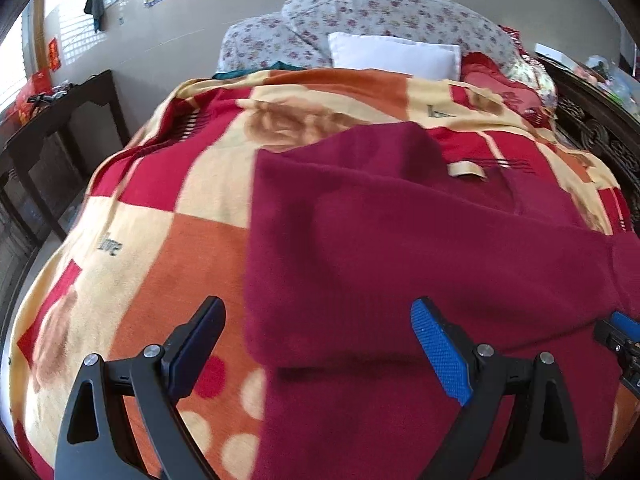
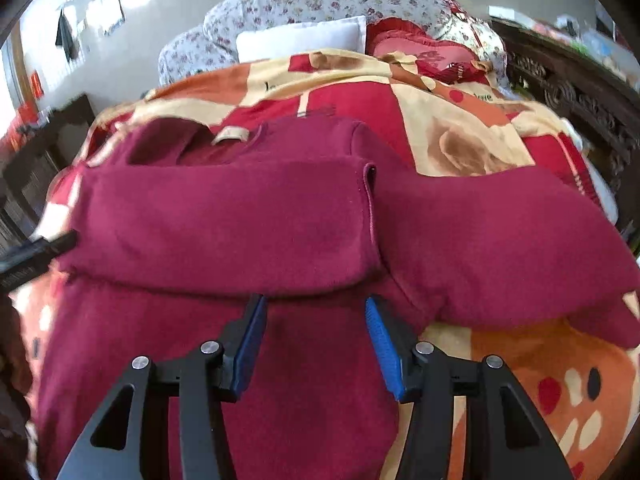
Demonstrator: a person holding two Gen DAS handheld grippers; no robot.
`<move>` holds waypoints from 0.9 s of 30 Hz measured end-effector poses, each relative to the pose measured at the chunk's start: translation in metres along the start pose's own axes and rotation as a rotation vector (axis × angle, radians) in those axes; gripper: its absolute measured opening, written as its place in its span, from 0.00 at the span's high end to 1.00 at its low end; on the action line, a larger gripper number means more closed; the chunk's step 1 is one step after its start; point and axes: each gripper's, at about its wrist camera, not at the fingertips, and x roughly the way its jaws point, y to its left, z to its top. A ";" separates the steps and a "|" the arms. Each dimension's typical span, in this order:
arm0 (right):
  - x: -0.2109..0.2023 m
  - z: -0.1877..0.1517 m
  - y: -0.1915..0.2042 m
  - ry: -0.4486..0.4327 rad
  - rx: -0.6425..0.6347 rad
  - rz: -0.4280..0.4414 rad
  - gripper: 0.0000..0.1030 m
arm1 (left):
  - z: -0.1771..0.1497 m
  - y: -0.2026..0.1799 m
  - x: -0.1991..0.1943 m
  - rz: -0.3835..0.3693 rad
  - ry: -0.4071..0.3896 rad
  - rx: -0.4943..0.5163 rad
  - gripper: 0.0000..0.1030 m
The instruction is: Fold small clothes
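Dark maroon knit sweater (image 2: 224,216) lies flat on the red, orange and cream patterned fleece blanket (image 1: 152,248) covering the bed, cream neck label (image 2: 230,135) at the far end. 1 sleeve is already folded across the chest; the other sleeve (image 2: 500,240) trails out to the right. Left gripper (image 1: 318,350) is spread wide above the sweater's near left edge, pinching nothing. Right gripper (image 2: 316,344) has its jaws apart over the lower body, just short of the folded sleeve's edge, nothing between the pads.

Risks, my read:
- Fleece on fleece: pads could grab the blanket along with the sweater and drag both.
- Catching only 1 layer undoes the sleeve fold.
- Uneven lift between the 2 grippers skews the next fold.
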 end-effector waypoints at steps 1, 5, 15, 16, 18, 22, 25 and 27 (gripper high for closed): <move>-0.006 -0.002 -0.006 -0.011 0.022 0.020 0.39 | -0.001 -0.008 0.000 -0.022 0.011 0.002 0.09; -0.024 -0.012 -0.035 -0.029 0.079 -0.019 0.28 | -0.003 -0.034 0.002 -0.096 0.037 0.021 0.09; -0.038 -0.021 -0.087 -0.047 0.208 -0.018 0.27 | -0.008 -0.109 0.020 -0.162 0.070 0.126 0.09; -0.040 -0.017 -0.080 -0.066 0.196 0.003 0.27 | -0.008 -0.113 0.020 -0.158 0.070 0.136 0.09; -0.043 -0.010 -0.069 -0.100 0.173 0.020 0.27 | -0.010 -0.116 0.021 -0.153 0.067 0.137 0.09; -0.030 0.018 -0.034 -0.137 0.060 0.008 0.52 | -0.009 -0.116 0.028 -0.157 0.076 0.111 0.09; -0.004 0.034 -0.018 -0.113 0.020 -0.015 0.58 | -0.011 -0.115 0.032 -0.162 0.074 0.094 0.08; 0.015 0.039 -0.016 -0.081 0.015 -0.047 0.59 | -0.012 -0.115 0.033 -0.161 0.065 0.091 0.07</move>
